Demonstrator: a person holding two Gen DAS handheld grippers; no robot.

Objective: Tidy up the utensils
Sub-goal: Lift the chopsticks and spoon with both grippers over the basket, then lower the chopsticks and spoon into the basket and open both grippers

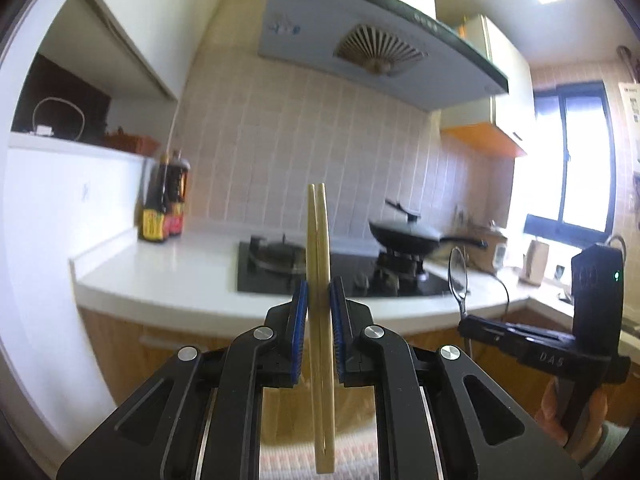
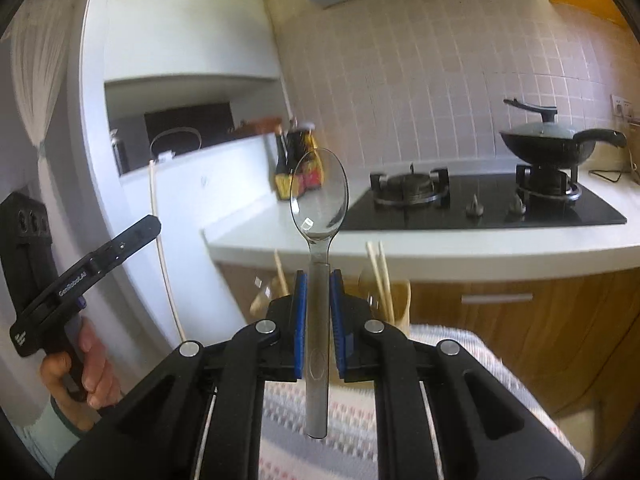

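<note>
Showing a kitchen: pale pink tiled wall running far behind a white countertop, black glass gas hob carrying a lidded black wok at right. Glaring at far right, a dark-framed window; hanging above, a white range hood.

White countertop, black gas hob set in it, sauce bottles at its left end.

Two grippers: the left gripper pinches two chopsticks, the right gripper one spoon. One wok, two burners, two sauce bottles.
</note>
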